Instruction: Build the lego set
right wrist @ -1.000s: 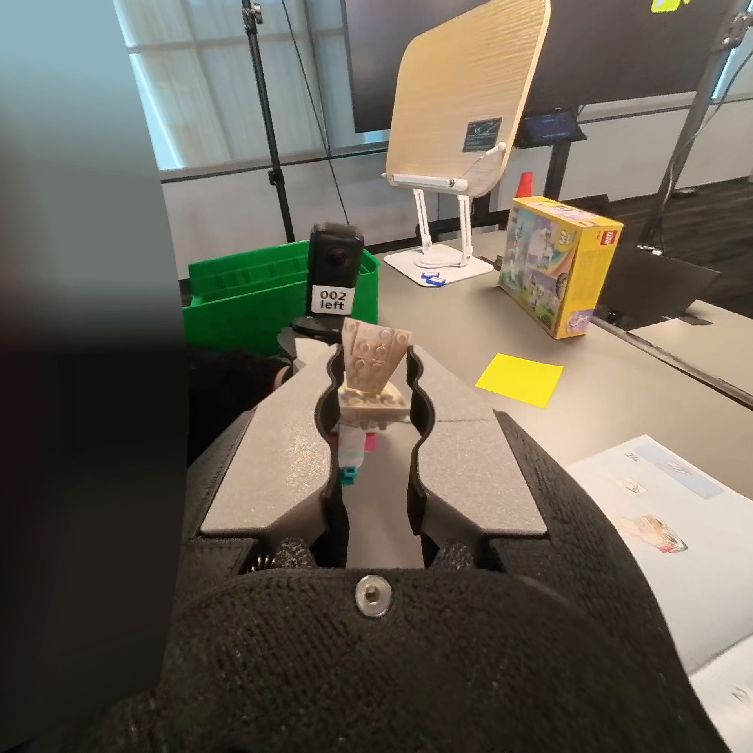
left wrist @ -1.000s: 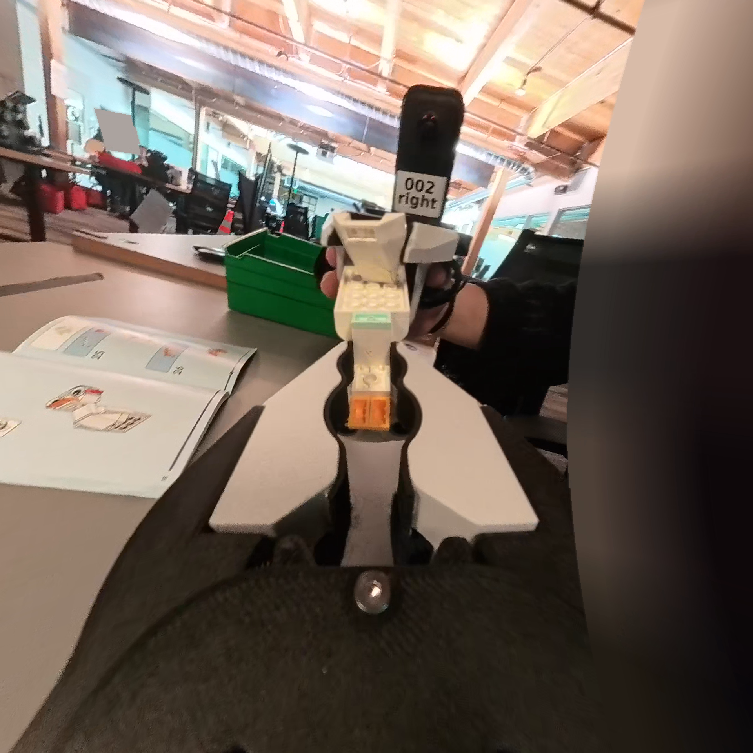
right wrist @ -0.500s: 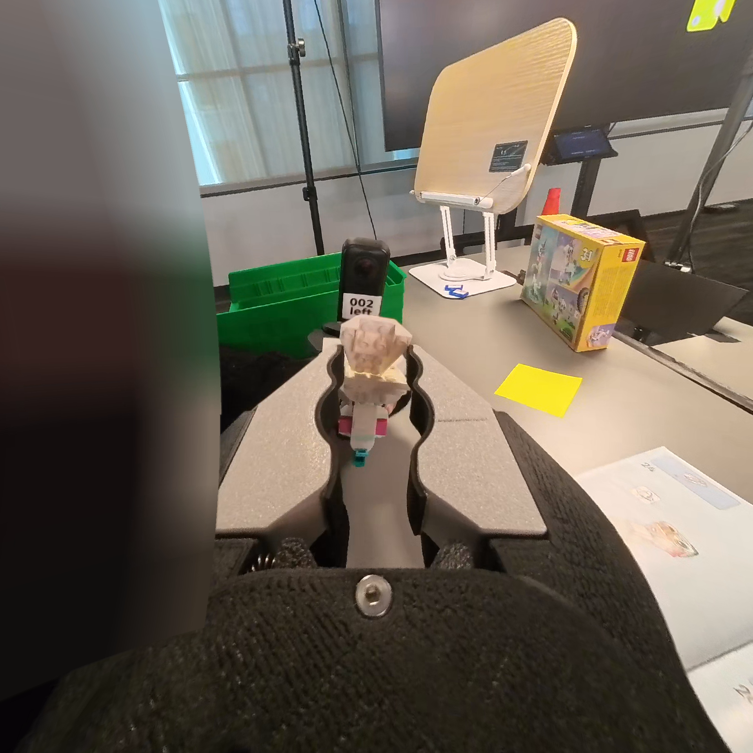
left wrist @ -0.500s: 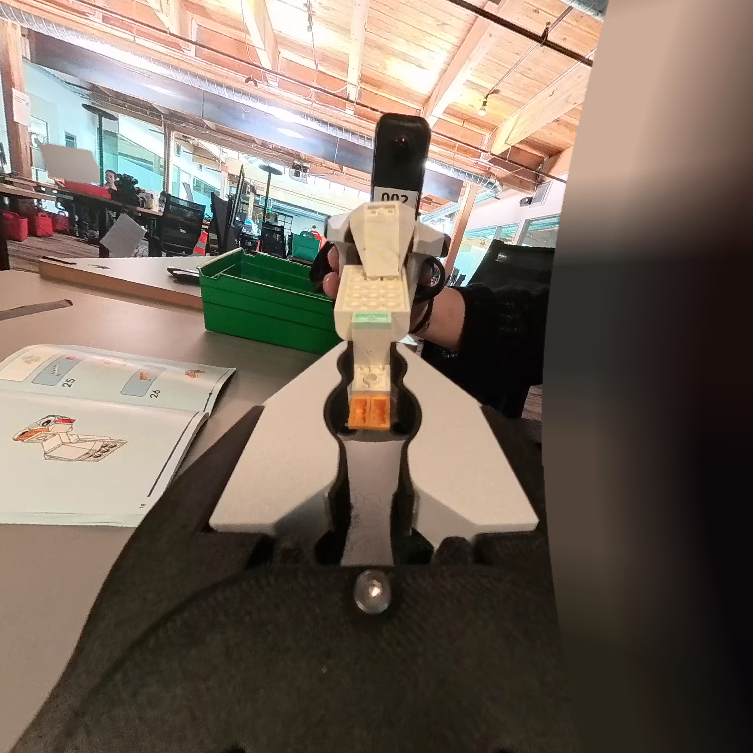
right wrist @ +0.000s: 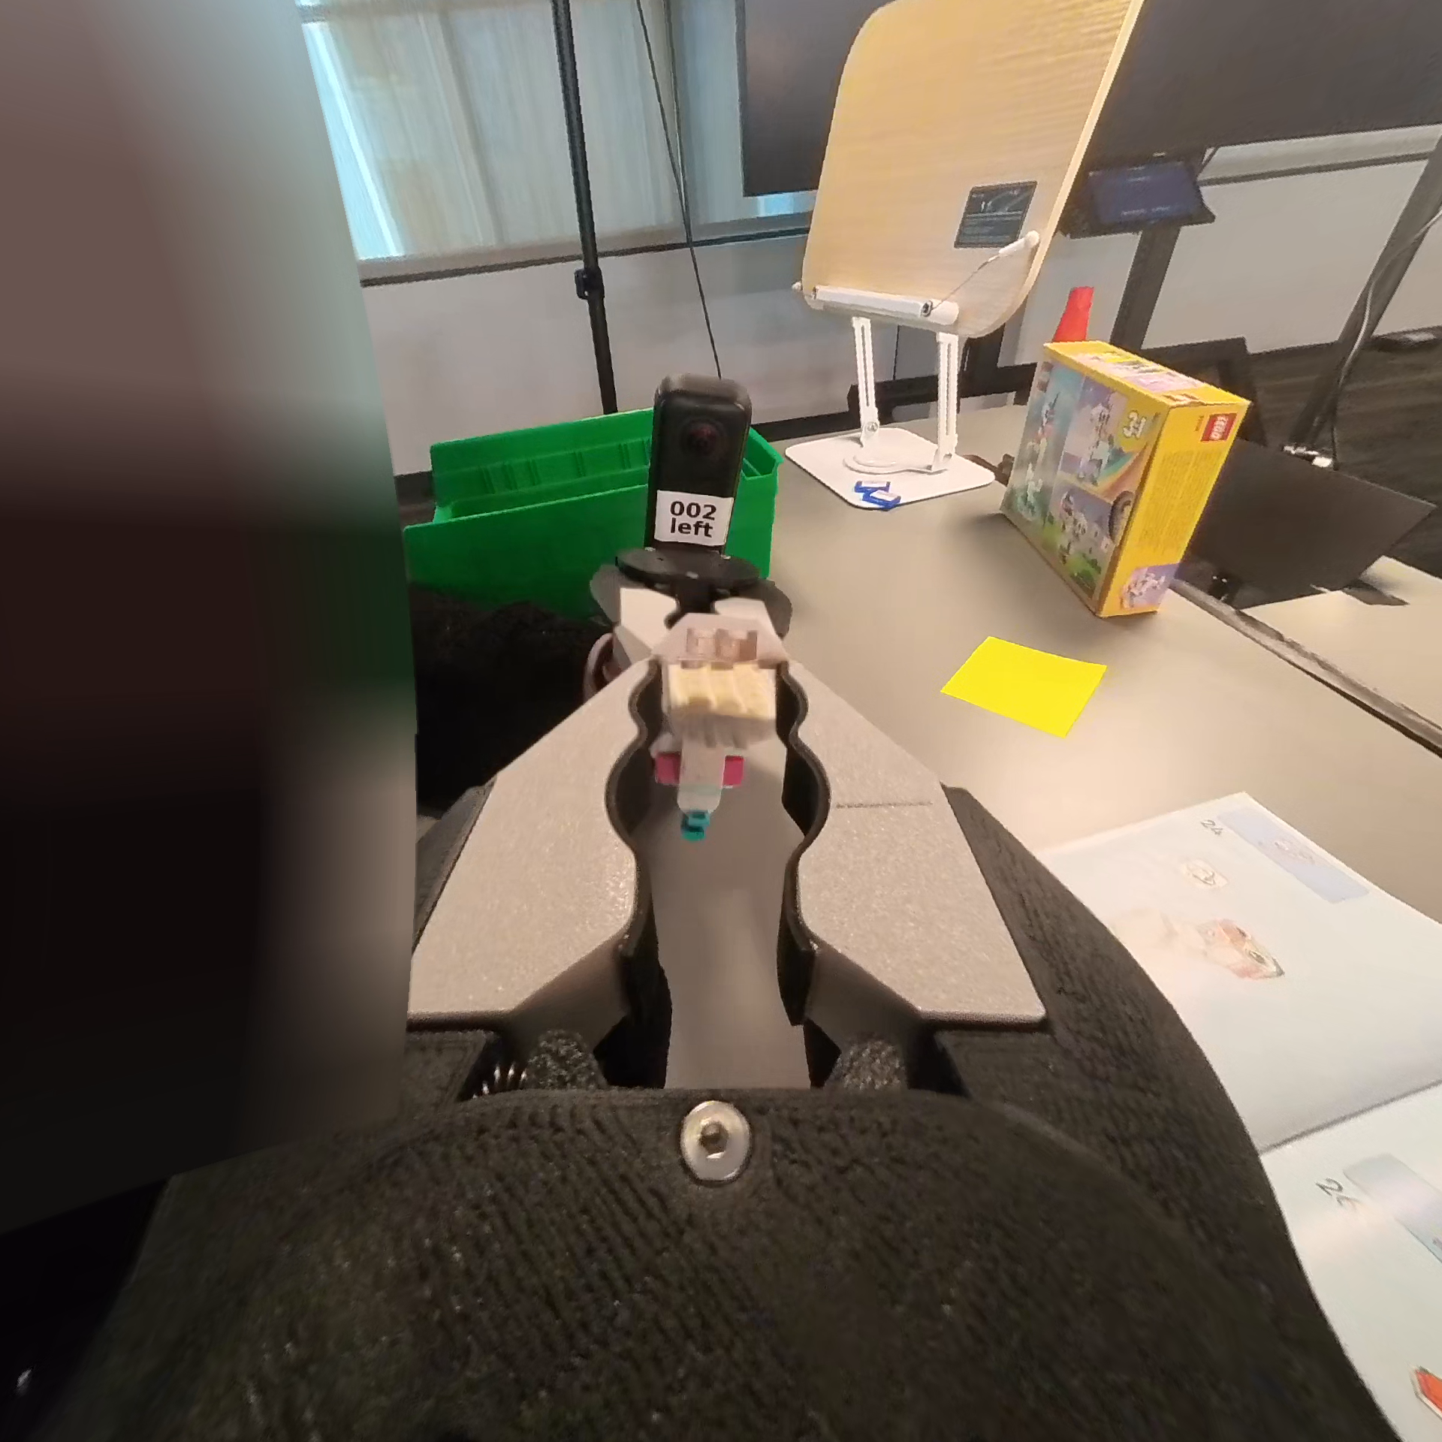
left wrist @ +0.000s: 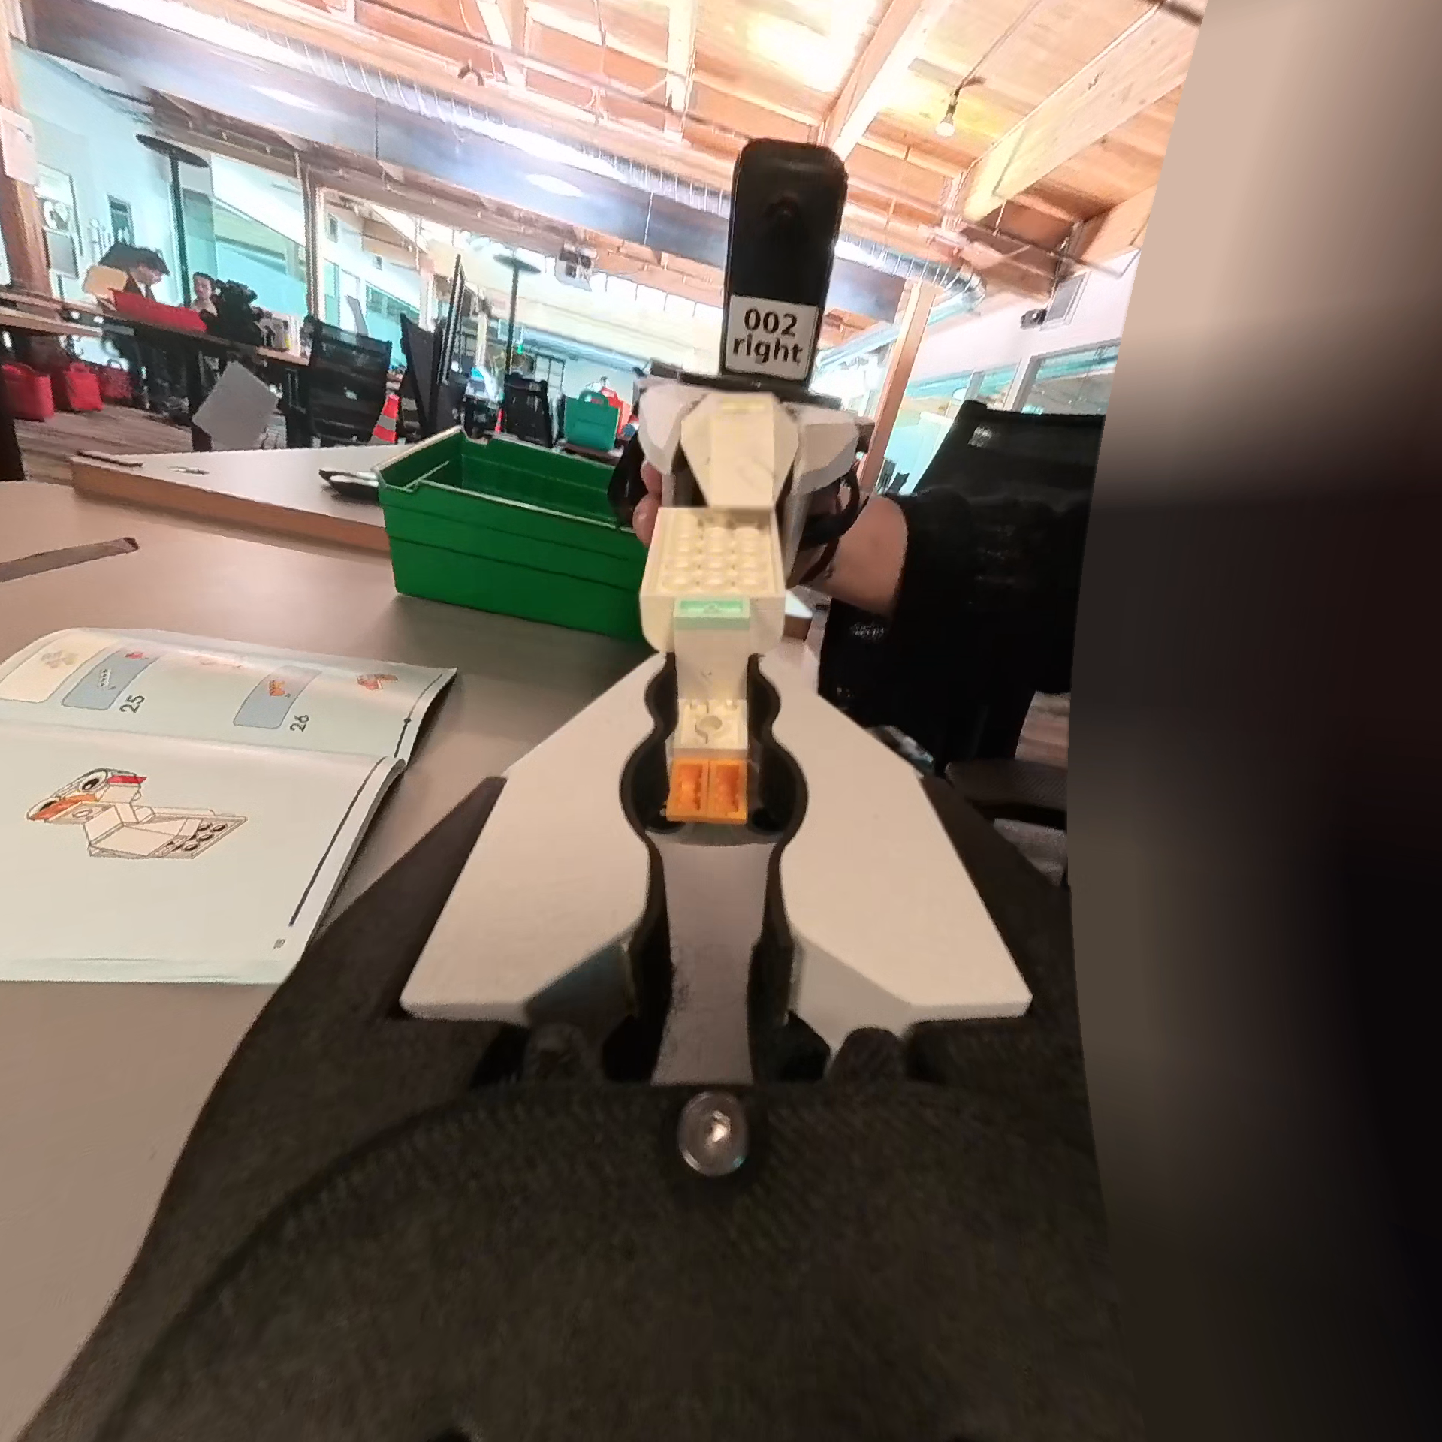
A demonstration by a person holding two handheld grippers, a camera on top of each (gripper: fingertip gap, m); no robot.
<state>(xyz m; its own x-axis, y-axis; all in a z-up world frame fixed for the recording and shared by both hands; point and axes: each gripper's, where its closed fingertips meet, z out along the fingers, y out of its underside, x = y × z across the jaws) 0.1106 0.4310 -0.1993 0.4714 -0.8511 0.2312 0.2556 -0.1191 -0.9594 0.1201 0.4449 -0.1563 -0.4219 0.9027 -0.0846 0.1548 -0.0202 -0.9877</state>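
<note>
My left gripper (left wrist: 706, 683) is shut on a white lego model (left wrist: 712, 577) with orange bricks (left wrist: 706, 790) at its near end, held above the table. My right gripper (right wrist: 714, 679) faces it and is shut on a white wedge piece (right wrist: 722, 690) with pink and teal bits underneath. In the left wrist view the wedge piece (left wrist: 737, 460) meets the far end of the model, between the right gripper's fingers (left wrist: 663, 437). In the right wrist view the left gripper (right wrist: 690, 616) sits just beyond the piece. I cannot tell if the two parts are joined.
A green bin (left wrist: 499, 538) stands behind the grippers. An open instruction booklet (left wrist: 179, 788) lies flat on the table. A yellow lego box (right wrist: 1116, 476), a yellow note (right wrist: 1022, 683) and a wooden book stand (right wrist: 952, 156) are farther off. A hand in a black sleeve (left wrist: 960, 593) holds the right gripper. There is about 5 cm between the tips of the two grippers.
The right gripper has turned its piece from studs-up to end-on toward its camera. The left gripper keeps its grip on the model; both views have shifted slightly.
</note>
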